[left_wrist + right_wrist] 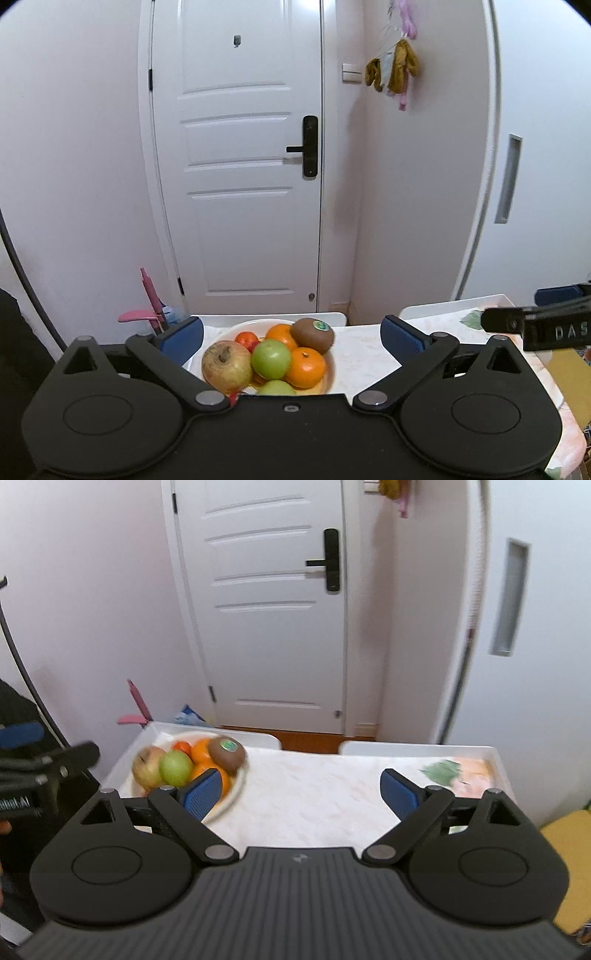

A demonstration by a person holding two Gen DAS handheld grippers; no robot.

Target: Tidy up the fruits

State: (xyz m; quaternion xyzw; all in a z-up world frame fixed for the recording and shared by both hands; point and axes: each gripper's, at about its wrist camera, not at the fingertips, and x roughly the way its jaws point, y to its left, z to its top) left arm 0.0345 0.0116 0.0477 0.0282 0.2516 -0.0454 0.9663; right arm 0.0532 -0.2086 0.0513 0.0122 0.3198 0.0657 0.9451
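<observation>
The fruit all sits heaped in one white bowl (330,363): a kiwi (312,335) with a green sticker rides on top toward the far right of the pile, its long axis running roughly left to right in the left wrist view, with two oranges (306,367) beneath and beside it, a green apple (270,359) in the middle, a yellowish-red apple (226,365) at the left, a small red fruit (246,339) behind, and another green fruit (276,387) half hidden at the near rim. No fruit shows loose on the pale marbled surface (317,794), so the scene fits either a bowl about to be emptied and sorted or a bowl into which the fruit has been gathered; the pictures do not settle which. The bowl stands at the left end of the surface, close to its far edge. The left gripper (291,334) is the nearer one: the bowl lies straight ahead of it and low, between its blue fingers (183,334), which are spread wide and hold nothing. The right gripper (301,794) is likewise spread and empty, and from it the bowl lies ahead and off to the left, partly behind its left finger (203,794); that view is blurred. A leaf-patterned mat or print (458,771) lies at the right end of the surface. Beyond it stand a white door (236,166) with a black handle, a pink tool (147,299) against the wall, and cloths (393,68) hanging at the upper right.
</observation>
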